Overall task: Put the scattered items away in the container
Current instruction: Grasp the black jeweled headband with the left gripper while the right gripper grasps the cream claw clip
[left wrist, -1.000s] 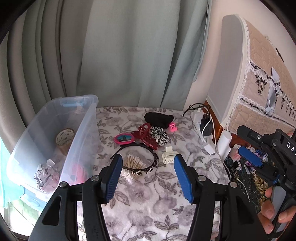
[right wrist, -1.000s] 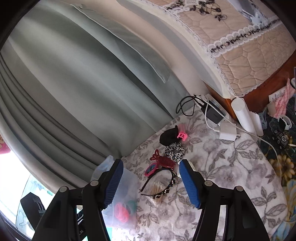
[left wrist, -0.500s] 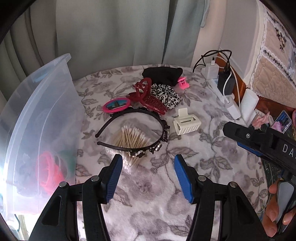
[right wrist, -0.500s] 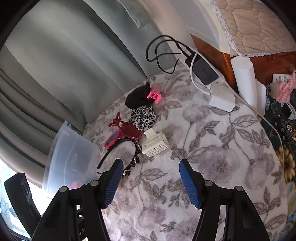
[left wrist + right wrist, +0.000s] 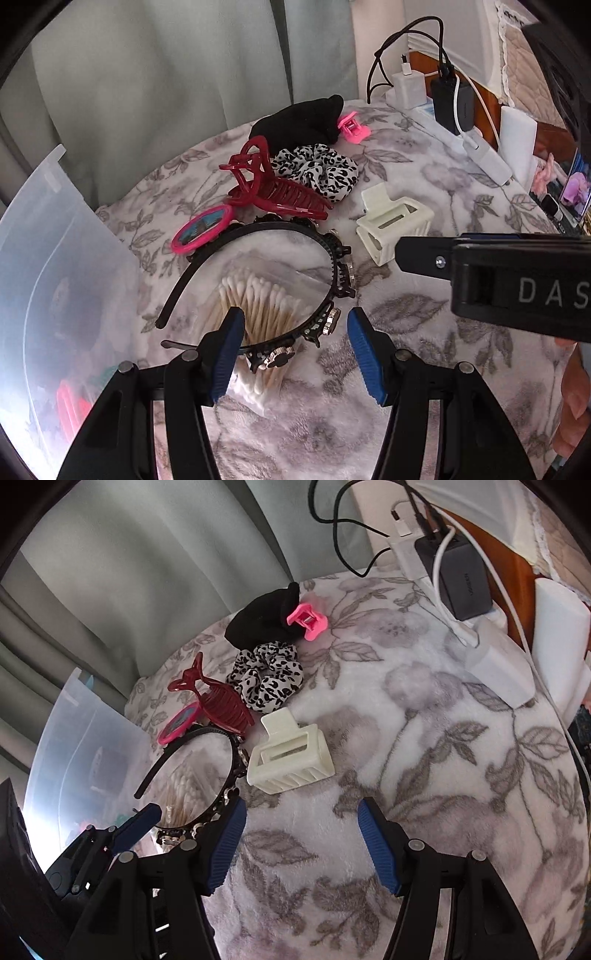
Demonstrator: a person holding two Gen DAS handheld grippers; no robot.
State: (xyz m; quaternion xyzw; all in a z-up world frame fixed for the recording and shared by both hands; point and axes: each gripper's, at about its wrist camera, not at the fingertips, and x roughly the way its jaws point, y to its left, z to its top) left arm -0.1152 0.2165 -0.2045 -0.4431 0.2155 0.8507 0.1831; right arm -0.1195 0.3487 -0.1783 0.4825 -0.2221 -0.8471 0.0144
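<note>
My left gripper [image 5: 295,347] is open, its fingers on either side of the near arc of a black studded headband [image 5: 295,230] that lies over a bag of cotton swabs [image 5: 258,306]. My right gripper [image 5: 299,834] is open and empty just short of a cream claw clip [image 5: 290,758], also in the left wrist view [image 5: 393,227]. Beyond lie a dark red claw clip [image 5: 273,188], a pink oval mirror [image 5: 201,234], a leopard scrunchie [image 5: 317,170], a black cloth [image 5: 299,122] and a small pink clip [image 5: 352,127]. The clear plastic container [image 5: 55,266] stands at the left.
A power strip with chargers and cables [image 5: 443,99] runs along the right back edge. White tubes [image 5: 517,140] and small clutter sit beyond the right edge. Green curtains [image 5: 166,66] hang behind. The floral cloth [image 5: 443,775] covers the surface.
Both grippers have come down and forward towards the items. The left now straddles the headband; the right now faces the cream clip. Both stay open.
</note>
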